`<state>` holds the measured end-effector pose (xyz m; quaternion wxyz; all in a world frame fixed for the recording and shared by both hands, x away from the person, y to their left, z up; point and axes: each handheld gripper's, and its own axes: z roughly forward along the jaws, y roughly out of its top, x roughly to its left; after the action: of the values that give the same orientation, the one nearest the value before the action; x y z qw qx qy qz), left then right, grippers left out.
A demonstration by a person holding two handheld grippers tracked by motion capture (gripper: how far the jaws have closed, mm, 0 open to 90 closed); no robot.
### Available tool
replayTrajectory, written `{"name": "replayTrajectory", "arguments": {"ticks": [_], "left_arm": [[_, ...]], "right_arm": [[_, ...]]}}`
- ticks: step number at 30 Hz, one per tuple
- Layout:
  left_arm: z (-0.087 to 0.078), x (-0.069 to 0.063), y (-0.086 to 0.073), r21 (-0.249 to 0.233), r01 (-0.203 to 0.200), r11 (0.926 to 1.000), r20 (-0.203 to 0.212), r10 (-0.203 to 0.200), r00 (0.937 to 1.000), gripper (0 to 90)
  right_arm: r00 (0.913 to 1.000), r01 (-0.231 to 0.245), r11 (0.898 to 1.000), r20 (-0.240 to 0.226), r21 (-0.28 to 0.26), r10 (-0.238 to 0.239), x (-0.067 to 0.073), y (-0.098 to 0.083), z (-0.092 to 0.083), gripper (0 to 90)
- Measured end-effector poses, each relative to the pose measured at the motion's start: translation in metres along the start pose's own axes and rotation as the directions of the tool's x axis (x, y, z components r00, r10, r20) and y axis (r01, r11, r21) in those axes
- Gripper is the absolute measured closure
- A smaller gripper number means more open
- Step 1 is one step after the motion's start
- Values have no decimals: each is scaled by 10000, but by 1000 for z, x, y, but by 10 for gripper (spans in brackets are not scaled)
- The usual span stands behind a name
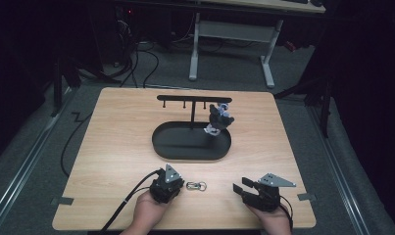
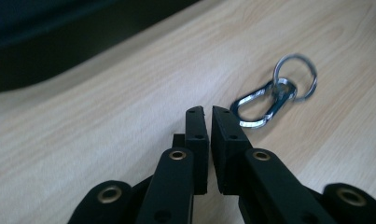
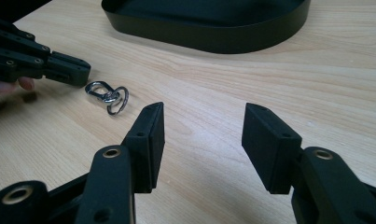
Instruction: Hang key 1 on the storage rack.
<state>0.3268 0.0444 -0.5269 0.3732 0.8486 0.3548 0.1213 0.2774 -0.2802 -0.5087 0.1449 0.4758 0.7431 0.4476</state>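
A silver carabiner clip with a key ring (image 1: 196, 185) lies flat on the wooden table near its front edge, between my two grippers. My left gripper (image 1: 179, 188) points at it from the left, jaws shut with nothing between them. In the left gripper view the shut tips (image 2: 208, 112) stand just short of the clip (image 2: 262, 105), not touching it. My right gripper (image 1: 236, 189) rests to the right of the clip with its jaws open and empty (image 3: 204, 112). Its view shows the clip (image 3: 106, 95) and the left gripper (image 3: 78, 74) beside it.
A black oval tray (image 1: 160, 142) stands mid-table with a T-shaped hook rack (image 1: 194, 98) rising from it. A small toy figure (image 1: 218, 120) hangs from the rack's right end. The tray's wall (image 3: 209, 39) lies ahead of the right gripper. Bare wood surrounds both hands.
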Motion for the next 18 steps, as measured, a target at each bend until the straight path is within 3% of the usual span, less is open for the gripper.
{"name": "replayTrajectory", "arguments": {"ticks": [4,8,14,18], "left_arm": [[10,-12,7,-116,-143,9998,200,145,9997,856],[22,-32,16,-209,-337,9992,605,349,9976,854],[48,-68,38,-330,-883,9956,1271,918,9876,856],[53,-71,40,-435,-718,9965,1331,770,9881,845]], "right_arm": [[10000,58,10000,-6,44,-58,3,1,3,496],[9999,135,9998,-4,136,-135,3,0,4,495],[10000,-4,9999,38,144,3,-3,-1,2,496],[9994,-299,9996,167,-19,299,-8,-2,-3,496]]}}
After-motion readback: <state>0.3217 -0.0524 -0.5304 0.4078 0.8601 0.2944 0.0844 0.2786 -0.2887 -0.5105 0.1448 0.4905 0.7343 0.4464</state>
